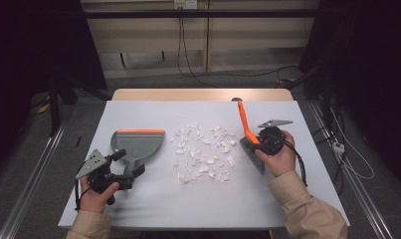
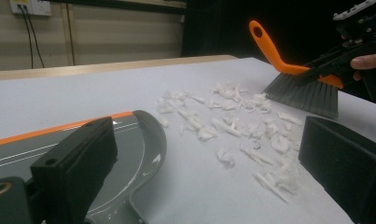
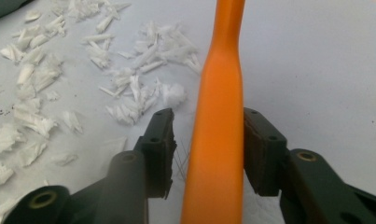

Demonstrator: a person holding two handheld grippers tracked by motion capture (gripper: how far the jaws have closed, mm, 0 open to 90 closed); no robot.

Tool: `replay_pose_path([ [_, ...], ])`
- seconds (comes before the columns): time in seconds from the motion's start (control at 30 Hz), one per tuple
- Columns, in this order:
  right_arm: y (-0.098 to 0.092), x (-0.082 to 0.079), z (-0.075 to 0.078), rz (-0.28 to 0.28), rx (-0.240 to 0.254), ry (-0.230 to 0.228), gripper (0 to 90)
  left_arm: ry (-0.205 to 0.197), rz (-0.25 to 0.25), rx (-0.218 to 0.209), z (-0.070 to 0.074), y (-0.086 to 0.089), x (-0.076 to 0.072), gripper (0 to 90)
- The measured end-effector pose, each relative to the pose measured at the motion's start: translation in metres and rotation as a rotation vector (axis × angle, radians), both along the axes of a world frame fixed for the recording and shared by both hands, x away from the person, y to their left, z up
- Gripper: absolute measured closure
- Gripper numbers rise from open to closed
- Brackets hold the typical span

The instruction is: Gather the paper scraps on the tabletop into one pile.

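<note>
In your right gripper view, the orange plastic brush handle (image 3: 218,140) runs off both the top and bottom edges, so its bristles are out of frame. In your left gripper view, the grey plastic dustpan with the orange lip (image 2: 129,154) is cut off at lower left and partly hidden behind a black jaw.
</note>
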State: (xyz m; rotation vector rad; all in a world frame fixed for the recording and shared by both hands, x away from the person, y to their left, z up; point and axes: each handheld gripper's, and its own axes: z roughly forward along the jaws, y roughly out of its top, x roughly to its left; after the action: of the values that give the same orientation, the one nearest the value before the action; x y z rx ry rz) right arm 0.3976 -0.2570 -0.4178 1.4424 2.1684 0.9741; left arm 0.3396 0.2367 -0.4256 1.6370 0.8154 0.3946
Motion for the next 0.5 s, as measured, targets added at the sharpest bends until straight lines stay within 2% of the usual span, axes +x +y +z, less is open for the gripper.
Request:
replay_pose_path([
  [0.13,-0.004,0.000,-0.005,0.003,-0.016,0.026,70.8,0.008,-0.001,0.011,-0.001,-0.003,0.001,4.0],
  [0.2,-0.005,0.000,-0.006,0.010,0.009,0.037,71.0,0.003,-0.003,0.015,-0.001,-0.004,0.000,4.0],
  [0.27,-0.005,0.000,-0.004,0.001,0.001,0.049,71.1,0.000,-0.004,0.012,0.000,-0.005,0.000,4.0],
  [0.33,-0.007,0.002,-0.003,0.014,0.018,0.058,71.1,0.000,-0.001,0.009,0.000,-0.004,0.000,4.0],
  [0.4,-0.009,0.006,0.001,0.007,0.030,0.042,71.1,0.000,0.001,0.009,0.000,-0.003,-0.001,4.0],
  [0.47,-0.012,0.012,0.004,-0.001,0.047,-0.012,71.1,0.002,0.006,0.008,-0.001,-0.002,-0.002,4.1],
  [0.5,-0.013,0.017,0.006,-0.007,0.060,-0.025,71.1,0.001,0.008,0.007,-0.001,-0.002,-0.003,4.1],
])
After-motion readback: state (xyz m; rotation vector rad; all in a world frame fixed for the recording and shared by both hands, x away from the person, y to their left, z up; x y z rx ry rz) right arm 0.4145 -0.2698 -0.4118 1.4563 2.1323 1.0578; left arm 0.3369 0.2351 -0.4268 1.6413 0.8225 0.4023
